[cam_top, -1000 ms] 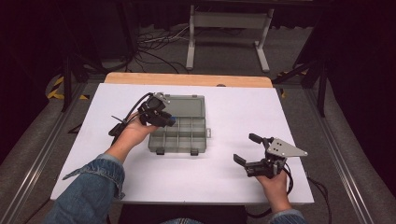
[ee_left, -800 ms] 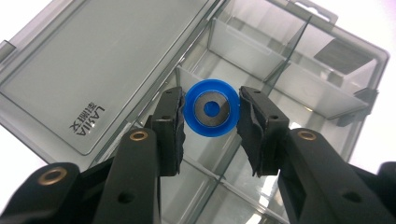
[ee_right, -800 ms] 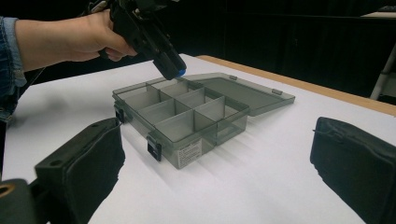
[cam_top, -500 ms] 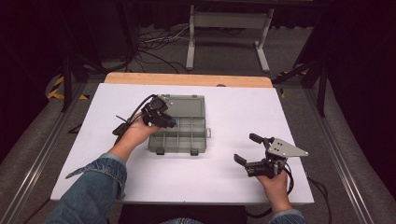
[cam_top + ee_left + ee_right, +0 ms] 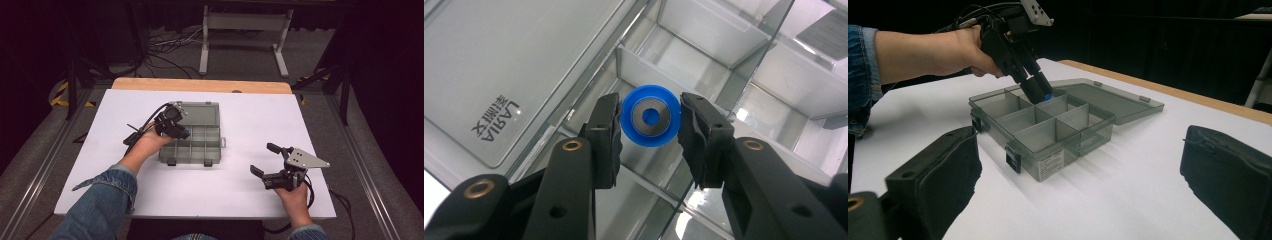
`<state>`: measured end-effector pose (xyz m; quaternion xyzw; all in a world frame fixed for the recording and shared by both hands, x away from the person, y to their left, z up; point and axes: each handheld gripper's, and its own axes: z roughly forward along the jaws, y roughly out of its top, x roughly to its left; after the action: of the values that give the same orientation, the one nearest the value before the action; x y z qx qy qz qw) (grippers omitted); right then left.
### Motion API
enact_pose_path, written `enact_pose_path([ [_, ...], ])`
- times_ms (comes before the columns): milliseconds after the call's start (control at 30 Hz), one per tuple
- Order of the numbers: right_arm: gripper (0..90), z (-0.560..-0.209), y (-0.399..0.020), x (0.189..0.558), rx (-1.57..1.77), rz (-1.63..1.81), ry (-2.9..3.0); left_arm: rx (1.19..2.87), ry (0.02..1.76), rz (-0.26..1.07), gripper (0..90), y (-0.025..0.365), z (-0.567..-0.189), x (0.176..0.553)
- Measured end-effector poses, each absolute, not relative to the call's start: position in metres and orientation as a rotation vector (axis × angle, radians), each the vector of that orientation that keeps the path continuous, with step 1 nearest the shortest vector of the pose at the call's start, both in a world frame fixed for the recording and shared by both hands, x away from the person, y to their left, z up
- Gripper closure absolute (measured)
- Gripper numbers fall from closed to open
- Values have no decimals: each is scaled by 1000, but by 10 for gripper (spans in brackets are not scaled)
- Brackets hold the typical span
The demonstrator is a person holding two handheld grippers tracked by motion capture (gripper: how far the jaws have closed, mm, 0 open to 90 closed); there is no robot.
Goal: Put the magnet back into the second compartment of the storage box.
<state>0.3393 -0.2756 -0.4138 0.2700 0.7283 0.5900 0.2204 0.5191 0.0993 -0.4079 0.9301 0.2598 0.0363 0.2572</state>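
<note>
Between black fingers (image 5: 606, 135), blue ring (image 5: 650, 116)

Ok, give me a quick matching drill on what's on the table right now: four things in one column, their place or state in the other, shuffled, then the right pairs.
Things:
1. blue wheel
2. left gripper
3. right gripper
4. organizer box lid

States:
A. open, holding nothing, off to the side of the box on the white table
B. folded back flat on the table
C. pinched between two black fingers above the compartments
D. shut, angled down into the clear organizer box

Pairs: 1-C, 2-D, 3-A, 4-B
</note>
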Motion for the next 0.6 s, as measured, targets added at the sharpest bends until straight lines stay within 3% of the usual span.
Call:
enact_pose_path([
  [600,32,-414,-275,338,746,1624,2017,2562,701,117,615,93,-411,519],
])
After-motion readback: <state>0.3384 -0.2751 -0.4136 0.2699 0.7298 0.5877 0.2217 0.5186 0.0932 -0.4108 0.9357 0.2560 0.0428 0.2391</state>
